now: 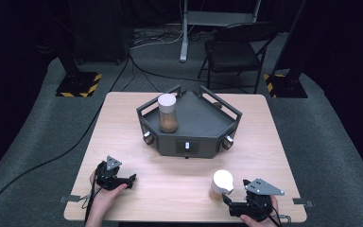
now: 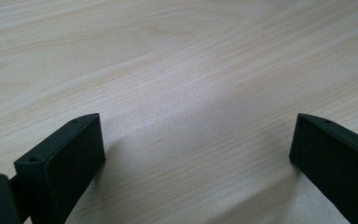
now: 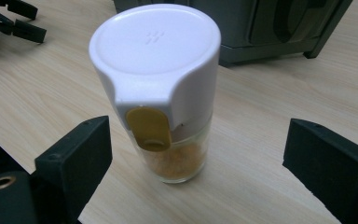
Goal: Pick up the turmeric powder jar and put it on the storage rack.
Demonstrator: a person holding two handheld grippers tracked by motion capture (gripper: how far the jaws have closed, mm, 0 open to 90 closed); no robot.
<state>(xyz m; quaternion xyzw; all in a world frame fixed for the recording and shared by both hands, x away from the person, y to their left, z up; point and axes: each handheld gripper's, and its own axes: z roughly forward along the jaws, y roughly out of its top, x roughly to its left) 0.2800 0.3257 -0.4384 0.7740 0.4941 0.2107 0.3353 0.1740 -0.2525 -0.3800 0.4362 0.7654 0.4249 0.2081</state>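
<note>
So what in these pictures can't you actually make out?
- Small brown thing at the grey tray's far rim, high view: too small to identify.
- Near spice jar, high view: its lower right side is hidden behind the right gripper.
- Tray, right gripper view: cut off by the top edge.
- Person's left hand, high view: cut off by the bottom edge.
- Jar on the tray, high view: contents too small to name.
</note>
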